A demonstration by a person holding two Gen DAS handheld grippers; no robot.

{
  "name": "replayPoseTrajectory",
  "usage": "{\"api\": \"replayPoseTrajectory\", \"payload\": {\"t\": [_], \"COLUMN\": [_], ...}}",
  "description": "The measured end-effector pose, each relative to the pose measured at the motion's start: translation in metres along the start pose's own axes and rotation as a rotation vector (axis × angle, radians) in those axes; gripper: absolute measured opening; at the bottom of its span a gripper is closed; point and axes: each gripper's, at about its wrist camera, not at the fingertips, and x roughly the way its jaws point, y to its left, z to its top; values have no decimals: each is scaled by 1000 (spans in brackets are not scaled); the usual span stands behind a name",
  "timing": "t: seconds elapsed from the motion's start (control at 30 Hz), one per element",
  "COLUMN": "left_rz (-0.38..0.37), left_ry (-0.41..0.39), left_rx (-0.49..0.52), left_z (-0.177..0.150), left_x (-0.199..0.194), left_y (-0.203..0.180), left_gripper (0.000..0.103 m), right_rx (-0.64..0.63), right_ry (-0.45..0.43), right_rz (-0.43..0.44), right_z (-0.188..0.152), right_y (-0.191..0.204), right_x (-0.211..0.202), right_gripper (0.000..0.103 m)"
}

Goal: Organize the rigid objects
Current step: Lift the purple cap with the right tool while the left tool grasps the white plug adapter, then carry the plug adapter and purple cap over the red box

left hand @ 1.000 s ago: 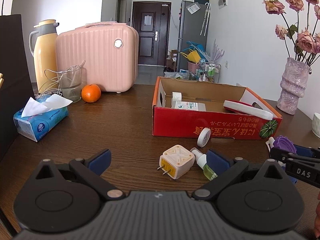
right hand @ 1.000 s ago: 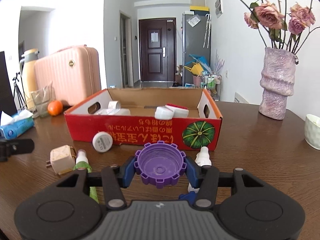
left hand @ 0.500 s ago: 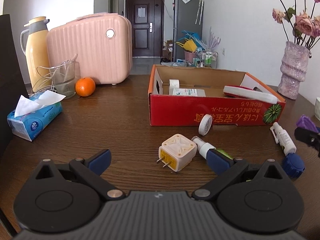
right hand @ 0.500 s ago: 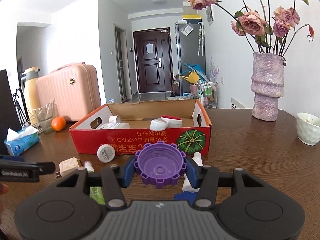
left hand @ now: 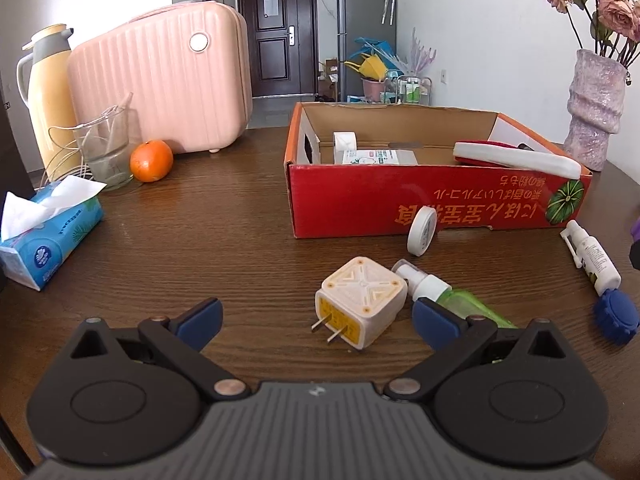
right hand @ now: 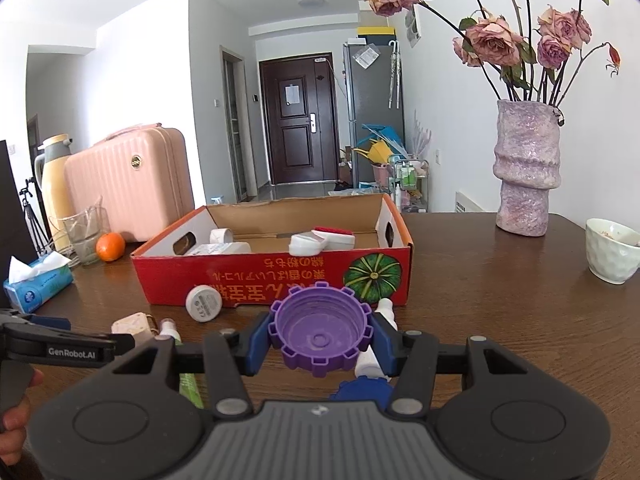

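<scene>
While ridged and purple, cap [right hand: 319, 334] sits pinched in right hand-held gripper [right hand: 320, 340].

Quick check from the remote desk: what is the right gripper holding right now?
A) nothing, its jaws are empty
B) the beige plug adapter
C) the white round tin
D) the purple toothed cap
D: in the right wrist view the right gripper has its blue pads pressed against both sides of the purple toothed cap, held in front of the red cardboard box.
</scene>
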Motion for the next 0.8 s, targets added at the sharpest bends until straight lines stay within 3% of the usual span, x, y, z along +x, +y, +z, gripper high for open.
{"api": "replayPoseTrajectory", "payload": {"t": [0.3,0.37,0.5,0.57,0.8], "left_rz": [-52,-50,-92,-115,-106], "left_ry": [7,3,27,50,24], "left_rx": [44,71,104,125,157], "left_z": [4,4,6,6,4], "left_x": [14,17,28,34,31], "left_y": [-7,-11,-16,-19,-22], "left_gripper": [100,89,76,58,56], "right_rx": [0,-2,-2,3,-13], "right_ry": [18,21,22,24,32], "right_rz": [-18,-21,-33,-39,-52], "right_z": [-1,-2,-2,-2,-4], "right_y": [0,0,0,0,4], "right_x": [7,9,12,13,16], "right_gripper": [52,52,52,52,52]}}
